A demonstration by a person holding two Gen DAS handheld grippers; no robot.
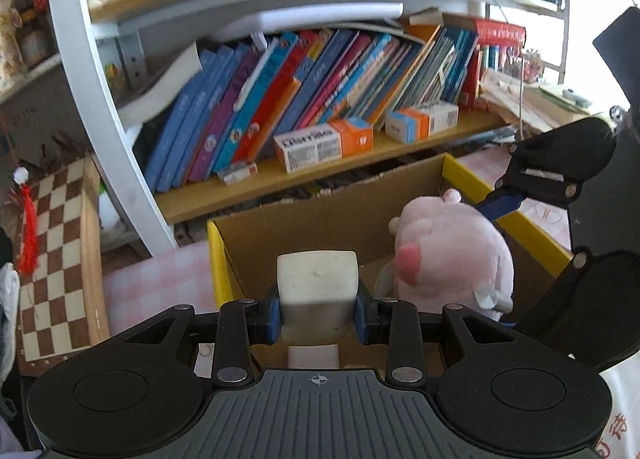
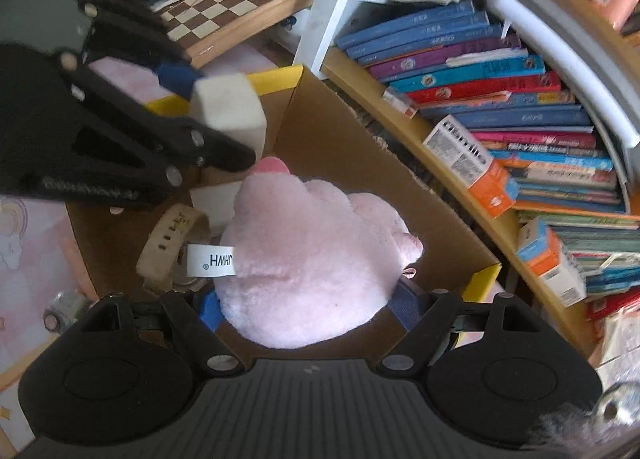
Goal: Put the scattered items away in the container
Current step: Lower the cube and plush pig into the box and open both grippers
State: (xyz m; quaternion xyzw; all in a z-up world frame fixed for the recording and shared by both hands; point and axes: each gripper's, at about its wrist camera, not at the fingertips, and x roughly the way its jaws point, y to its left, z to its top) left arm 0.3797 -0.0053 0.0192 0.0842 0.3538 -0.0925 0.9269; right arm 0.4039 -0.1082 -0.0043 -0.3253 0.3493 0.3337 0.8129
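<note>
A cardboard box point(image 1: 304, 215) with yellow flaps stands open on the pink cloth. My left gripper point(image 1: 318, 315) is shut on a white foam block point(image 1: 318, 279), held just above the box's near side. A pink plush toy point(image 2: 312, 259) sits low inside the box point(image 2: 360, 163), and my right gripper point(image 2: 308, 307) is shut on it with a blue pad on each side. From the left wrist, the plush point(image 1: 448, 255) shows at the right with a blue fingertip point(image 1: 500, 205) against its top. On the box floor lie a beige watch strap point(image 2: 172, 243) and a second white block point(image 2: 216, 203).
A wooden bookshelf point(image 1: 320, 171) of leaning books rises right behind the box, with orange-and-white cartons point(image 1: 324, 143) on its ledge. A chessboard point(image 1: 52, 259) leans at the left. A white shelf post point(image 1: 100, 99) stands between them. Pink cloth point(image 1: 156, 283) covers the table.
</note>
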